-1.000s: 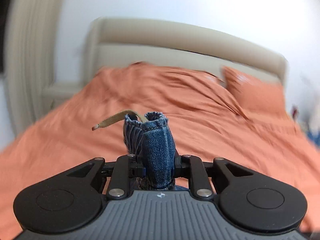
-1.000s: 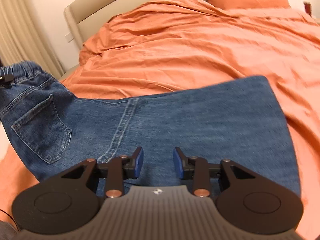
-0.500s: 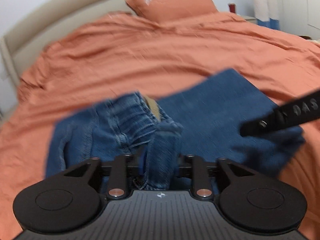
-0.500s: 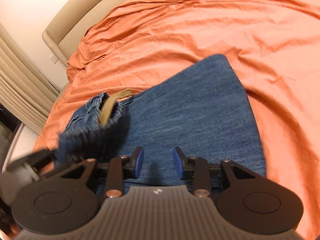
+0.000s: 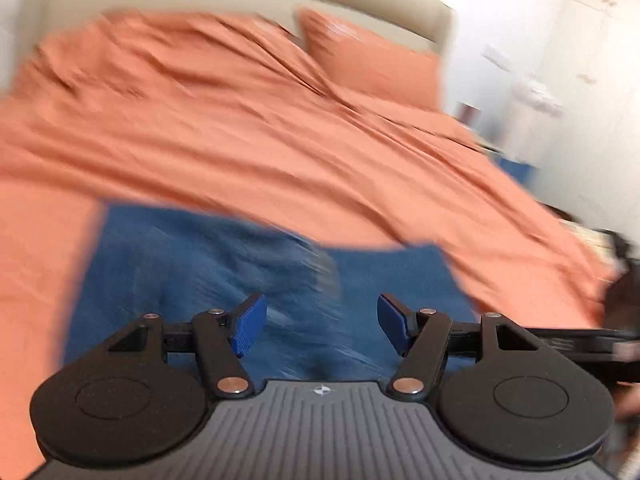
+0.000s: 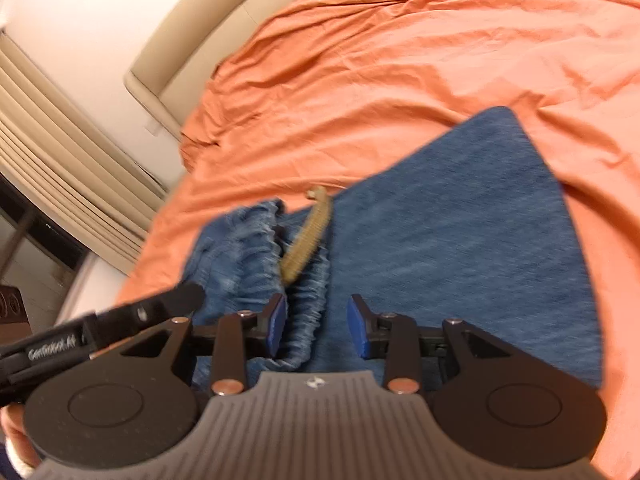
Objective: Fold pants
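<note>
Left gripper (image 5: 319,326): jaws opening, blue pads spread wide, nothing clamped between them, denim lying below the gap. Right gripper (image 6: 316,330): jaws partly apart, not pressing on anything; gathered waistband fabric passing just beside the left pad, contact with that pad not determinable. Pants (image 6: 440,240): one pair, blue denim, lying on the near part of the bed directly ahead of both grippers, folded over so that the waist end rests on top of the leg section. Waistband (image 6: 256,240): elastic, gathered into fine pleats, faded lighter along the ridges, bunched and not flat. Drawstring (image 6: 308,240): one visible, tan, flat and ribbed, lying across the waistband and pointing toward the far side of the bed. Leg section: darker, even blue, smooth, with one rounded far corner. Left wrist view heavily motion-blurred; denim detail there not readable. Bed cover (image 6: 400,60): one, orange, wrinkled, spread under the pants. Pillow (image 5: 372,60): one, orange, at the head end. Headboard (image 6: 208,20): one, beige, padded. Curtain (image 6: 60,160): beige, pleated, beside the bed.
</note>
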Motion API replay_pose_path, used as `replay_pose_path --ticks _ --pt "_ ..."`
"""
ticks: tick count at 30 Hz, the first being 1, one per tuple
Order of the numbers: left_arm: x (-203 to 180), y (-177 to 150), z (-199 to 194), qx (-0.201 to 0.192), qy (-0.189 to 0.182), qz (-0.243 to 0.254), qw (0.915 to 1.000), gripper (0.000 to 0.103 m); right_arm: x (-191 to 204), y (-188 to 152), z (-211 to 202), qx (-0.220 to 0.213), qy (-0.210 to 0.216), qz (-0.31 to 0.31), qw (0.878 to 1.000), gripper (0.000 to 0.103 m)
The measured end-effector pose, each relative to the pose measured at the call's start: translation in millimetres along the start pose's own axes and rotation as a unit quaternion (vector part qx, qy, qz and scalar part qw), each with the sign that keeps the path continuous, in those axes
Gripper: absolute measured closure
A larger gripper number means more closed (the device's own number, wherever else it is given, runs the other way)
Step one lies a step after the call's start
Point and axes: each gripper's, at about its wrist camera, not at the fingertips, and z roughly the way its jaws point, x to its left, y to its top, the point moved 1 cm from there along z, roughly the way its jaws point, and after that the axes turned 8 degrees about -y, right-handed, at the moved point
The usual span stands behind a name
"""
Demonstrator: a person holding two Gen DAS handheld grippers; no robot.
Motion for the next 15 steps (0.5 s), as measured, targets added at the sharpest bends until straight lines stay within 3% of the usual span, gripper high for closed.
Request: replay_pose_path --ticks 4,6,7,15 --pt "35 8 -5 -0.047 0.084 0.008 0.9954 0.029 12 10 17 0.005 0.031 0.027 0.999 0.069" --pt "52 10 -3 -0.059 0.097 -0.006 0.9935 0.029 15 17 31 0.014 0.039 0.045 0.998 0.055" --pt "59 11 -3 -0.062 0.102 -0.016 0.9927 0.029 16 21 40 0.020 0.042 0.057 0.997 0.053" --pt "111 9 12 -0.050 0.112 -0.103 0.9871 0.030 8 27 99 0.069 0.041 0.116 0.990 0.054"
